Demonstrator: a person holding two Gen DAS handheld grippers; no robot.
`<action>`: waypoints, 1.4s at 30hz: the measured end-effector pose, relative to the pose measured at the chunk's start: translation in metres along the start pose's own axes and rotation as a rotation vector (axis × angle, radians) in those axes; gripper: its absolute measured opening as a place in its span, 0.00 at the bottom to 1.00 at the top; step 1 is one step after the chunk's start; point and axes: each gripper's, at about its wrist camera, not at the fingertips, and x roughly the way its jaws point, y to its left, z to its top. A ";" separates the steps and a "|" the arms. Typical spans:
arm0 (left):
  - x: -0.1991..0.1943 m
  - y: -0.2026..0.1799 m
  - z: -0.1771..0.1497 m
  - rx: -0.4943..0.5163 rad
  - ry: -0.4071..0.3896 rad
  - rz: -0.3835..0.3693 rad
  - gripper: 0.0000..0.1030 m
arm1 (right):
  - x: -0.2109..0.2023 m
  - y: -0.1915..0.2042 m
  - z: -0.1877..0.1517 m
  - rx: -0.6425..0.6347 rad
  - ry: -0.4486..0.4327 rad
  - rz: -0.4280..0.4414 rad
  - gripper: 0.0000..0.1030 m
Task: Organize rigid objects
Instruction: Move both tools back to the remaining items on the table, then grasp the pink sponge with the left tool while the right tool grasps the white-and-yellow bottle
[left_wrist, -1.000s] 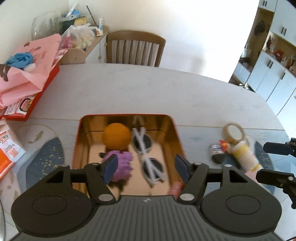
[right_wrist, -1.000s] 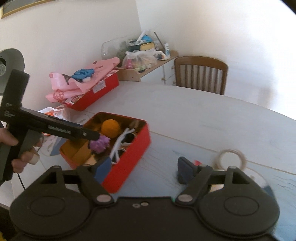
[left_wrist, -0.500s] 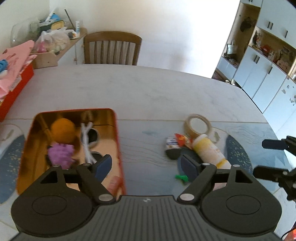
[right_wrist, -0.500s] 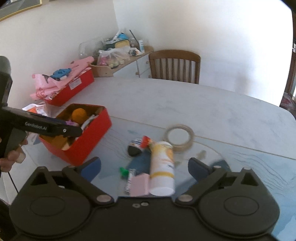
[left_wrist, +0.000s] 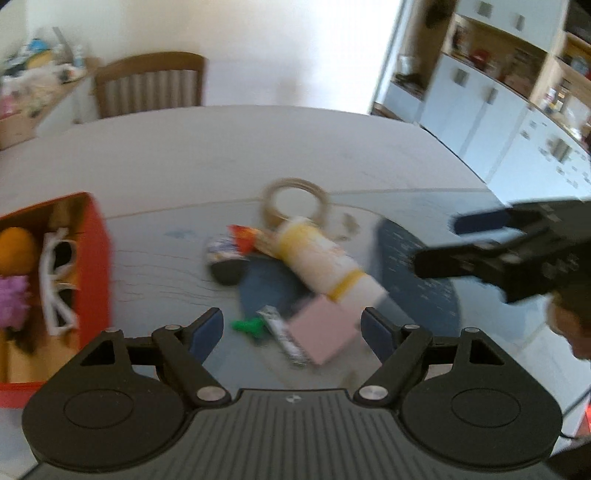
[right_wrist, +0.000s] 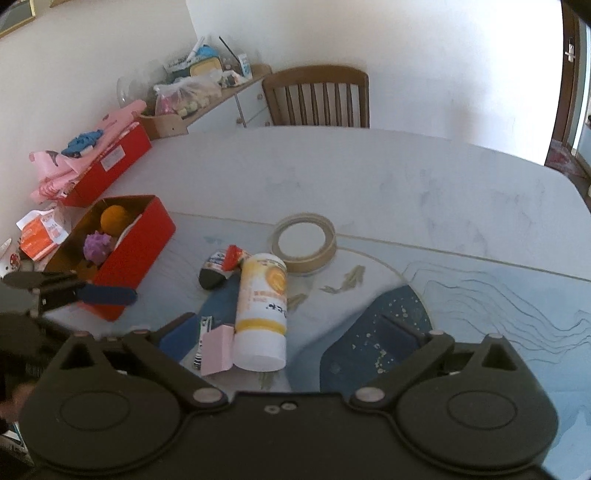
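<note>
both views swung off the red box (right_wrist: 122, 266) onto the pile right of it. left gripper (left_wrist: 291, 326) and right gripper (right_wrist: 291, 332) empty, jaws apart after opening. bottle (right_wrist: 262, 310) lies in the pile; looks like the next pick.

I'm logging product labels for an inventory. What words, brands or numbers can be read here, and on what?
None can be read for certain.
Bottle: dark print along its side, characters too blurred to read.
Orange-and-white packet: print too small.
Small packet by the bottle: blue lettering, illegible.
Label on the far red box: too small.
</note>
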 end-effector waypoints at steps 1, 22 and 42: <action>0.003 -0.004 -0.001 0.010 0.004 -0.010 0.79 | 0.003 -0.001 0.000 0.000 0.010 0.004 0.99; 0.050 -0.026 -0.008 0.147 0.028 -0.020 0.78 | 0.058 0.008 0.014 -0.003 0.134 0.066 0.74; 0.063 -0.023 -0.010 0.196 0.044 -0.026 0.46 | 0.081 0.014 0.018 -0.005 0.156 0.062 0.43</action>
